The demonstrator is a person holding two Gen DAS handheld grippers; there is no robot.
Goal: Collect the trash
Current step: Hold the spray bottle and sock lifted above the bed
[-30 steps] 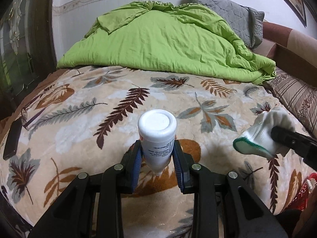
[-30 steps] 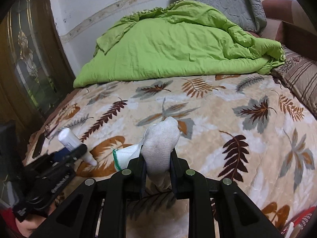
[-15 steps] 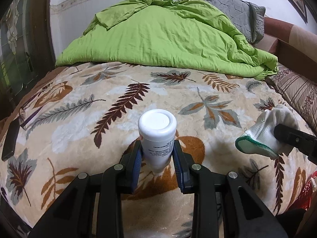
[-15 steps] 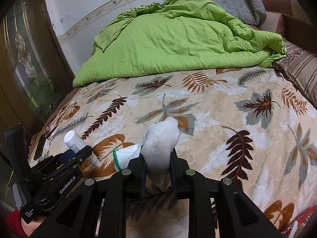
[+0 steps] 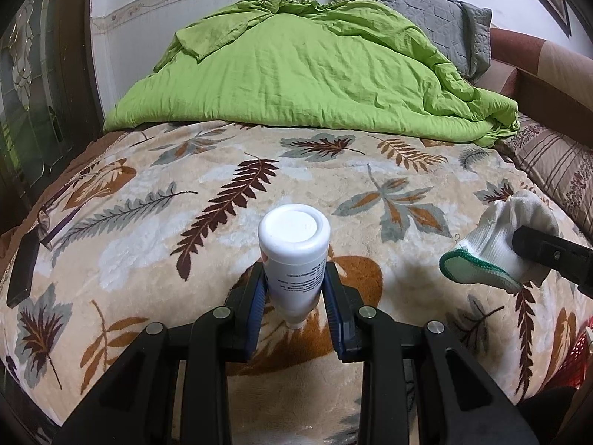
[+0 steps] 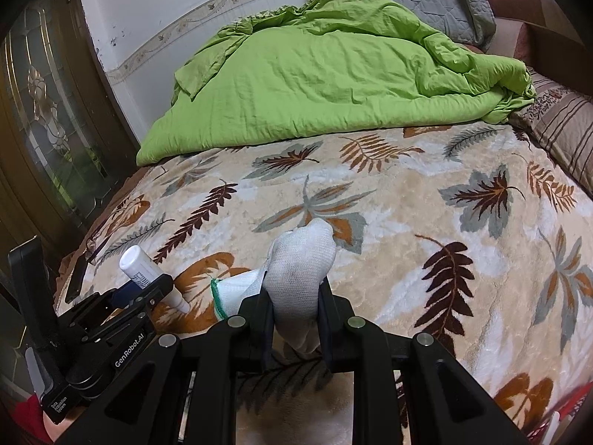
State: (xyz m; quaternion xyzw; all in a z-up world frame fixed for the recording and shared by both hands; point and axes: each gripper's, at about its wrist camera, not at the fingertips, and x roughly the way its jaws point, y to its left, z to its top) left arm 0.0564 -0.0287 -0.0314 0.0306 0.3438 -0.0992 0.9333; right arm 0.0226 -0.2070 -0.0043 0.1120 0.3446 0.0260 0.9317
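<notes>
My left gripper [image 5: 294, 291] is shut on a white plastic bottle [image 5: 294, 248], its flat base pointing away from me and its narrow cap end down between the blue pads. The same bottle [image 6: 146, 272] shows at the lower left of the right wrist view, in the left gripper [image 6: 148, 289]. My right gripper [image 6: 294, 309] is shut on a white sock with a green cuff [image 6: 300, 263]. In the left wrist view that sock [image 5: 496, 244] hangs at the right edge. Both are held just above a leaf-patterned blanket [image 5: 370, 170].
A crumpled green duvet [image 5: 315, 74] and a grey pillow [image 5: 433, 11] lie at the far end of the bed. A striped cushion [image 5: 556, 163] lies along the right side. A dark phone [image 5: 24, 267] and glasses [image 5: 55, 218] rest at the left edge. A red basket [image 5: 576, 359] shows lower right.
</notes>
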